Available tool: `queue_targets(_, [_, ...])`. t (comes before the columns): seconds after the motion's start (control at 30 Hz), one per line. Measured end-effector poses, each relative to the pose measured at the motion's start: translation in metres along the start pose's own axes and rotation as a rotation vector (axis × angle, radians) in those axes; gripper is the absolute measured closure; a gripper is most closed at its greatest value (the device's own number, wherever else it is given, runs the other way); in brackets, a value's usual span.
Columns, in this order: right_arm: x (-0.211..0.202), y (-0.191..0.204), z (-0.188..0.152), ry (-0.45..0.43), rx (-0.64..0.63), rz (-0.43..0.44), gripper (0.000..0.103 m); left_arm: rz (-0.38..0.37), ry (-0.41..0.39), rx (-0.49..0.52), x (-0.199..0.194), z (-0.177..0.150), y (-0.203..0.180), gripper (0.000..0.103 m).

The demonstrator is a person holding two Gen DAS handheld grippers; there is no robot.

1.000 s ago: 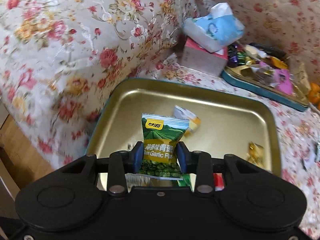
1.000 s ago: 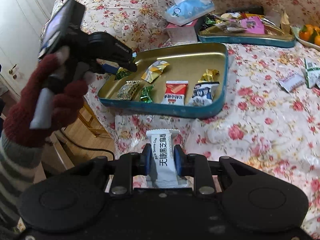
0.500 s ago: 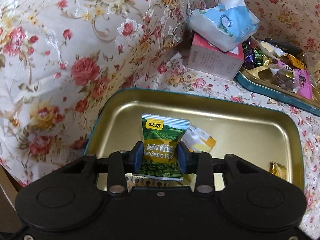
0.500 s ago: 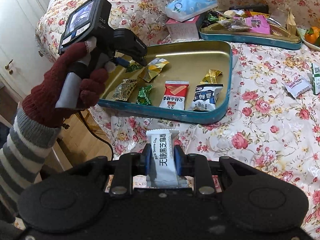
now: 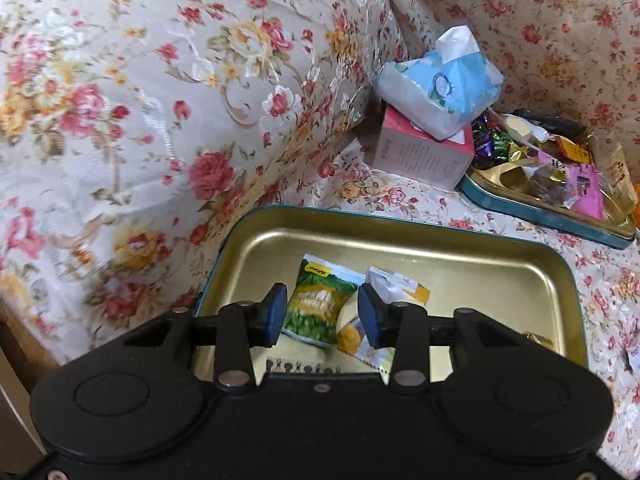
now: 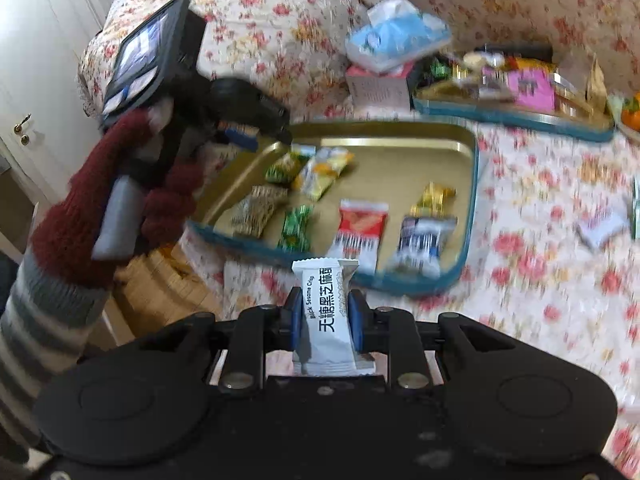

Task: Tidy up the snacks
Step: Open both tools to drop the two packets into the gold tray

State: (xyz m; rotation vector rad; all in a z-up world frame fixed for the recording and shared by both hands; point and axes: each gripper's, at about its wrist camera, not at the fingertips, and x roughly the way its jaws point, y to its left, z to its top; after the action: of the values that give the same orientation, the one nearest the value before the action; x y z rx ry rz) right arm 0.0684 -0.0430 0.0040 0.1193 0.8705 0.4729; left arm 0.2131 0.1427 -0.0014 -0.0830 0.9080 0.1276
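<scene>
My left gripper [image 5: 322, 314] is hanging over the gold metal tray with the blue rim [image 5: 460, 236]. Its jaws have just been opening, and the blue pads [image 5: 276, 314] are standing apart from the green garlic pea packet [image 5: 320, 304]. The packet is tipping between them, low over the tray floor (I cannot tell if it is touching). A white and yellow snack packet [image 5: 396, 286] is lying just beside it.

My right gripper [image 6: 322, 322] is squeezing a white black sesame crisp packet [image 6: 326, 312] upright between its pads, in front of the same tray. My red gloved hand [image 6: 120, 200] is holding the left gripper at the tray's left end. A second blue-rimmed tray full of sweets [image 6: 516, 114] is sitting behind, near a blue tissue pack [image 6: 396, 36].
</scene>
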Motion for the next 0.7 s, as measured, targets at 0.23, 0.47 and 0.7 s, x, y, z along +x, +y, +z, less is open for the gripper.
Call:
queue_targets(0.23, [0.022, -0.009, 0.049, -0.099, -0.021, -0.054, 0.078, -0.025, -0.051, -0.095, -0.034, 0.002, -0.005, 0.054])
queue_targets(0.47, [0.047, -0.023, 0.081, -0.117, -0.002, -0.117, 0.077, 0.015, -0.040, -0.005, -0.039, -0.024, 0.001, 0.054])
queue_targets(0.7, [0.074, -0.019, 0.088, -0.093, -0.023, -0.155, 0.088, 0.018, 0.008, -0.033, -0.029, -0.032, 0.018, 0.054])
